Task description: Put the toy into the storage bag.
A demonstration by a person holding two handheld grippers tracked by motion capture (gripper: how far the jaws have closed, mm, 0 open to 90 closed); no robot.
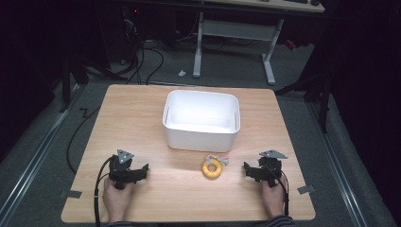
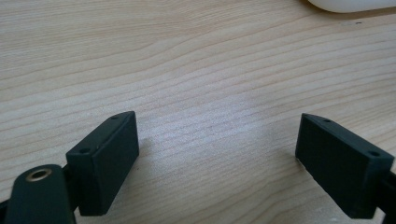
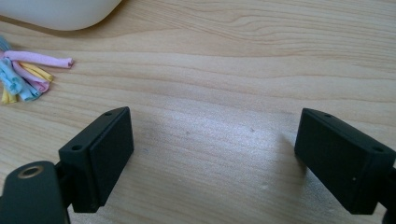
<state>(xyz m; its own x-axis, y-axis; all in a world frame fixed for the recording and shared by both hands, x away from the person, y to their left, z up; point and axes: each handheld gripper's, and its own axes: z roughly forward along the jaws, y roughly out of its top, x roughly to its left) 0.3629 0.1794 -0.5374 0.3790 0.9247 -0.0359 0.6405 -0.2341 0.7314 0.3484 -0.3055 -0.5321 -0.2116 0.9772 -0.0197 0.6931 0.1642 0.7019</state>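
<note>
The yellow ring-shaped soft toy with a tuft of pastel fabric strips (image 1: 212, 167) lay on the light wooden desk (image 1: 142, 118), just in front of the white rectangular plastic bin (image 1: 201, 119) and clear of its near wall. The right tongs (image 1: 248, 169) rested on the desk to the right of the ring, near it but apart, jaws released and wide with only bare wood between them in the right gripper view (image 3: 212, 154). There the pastel strips (image 3: 25, 74) showed at the far left edge, beside the bin's rounded corner (image 3: 60, 11). The left tongs (image 1: 143, 169) sat well to the left of the ring, likewise released and holding nothing (image 2: 217, 158).

The likeliest trouble, as I judged it, lay in the grasp. The ring was low and soft, so jaws coming in flat might have pushed it along the desk toward the bin wall instead of closing on it. A pinch on the loose strips alone could have left the ring dangling and swinging, and it might then have caught the bin's rim or slipped free short of the opening. Approaching too near the bin risked knocking the light container out of place.
</note>
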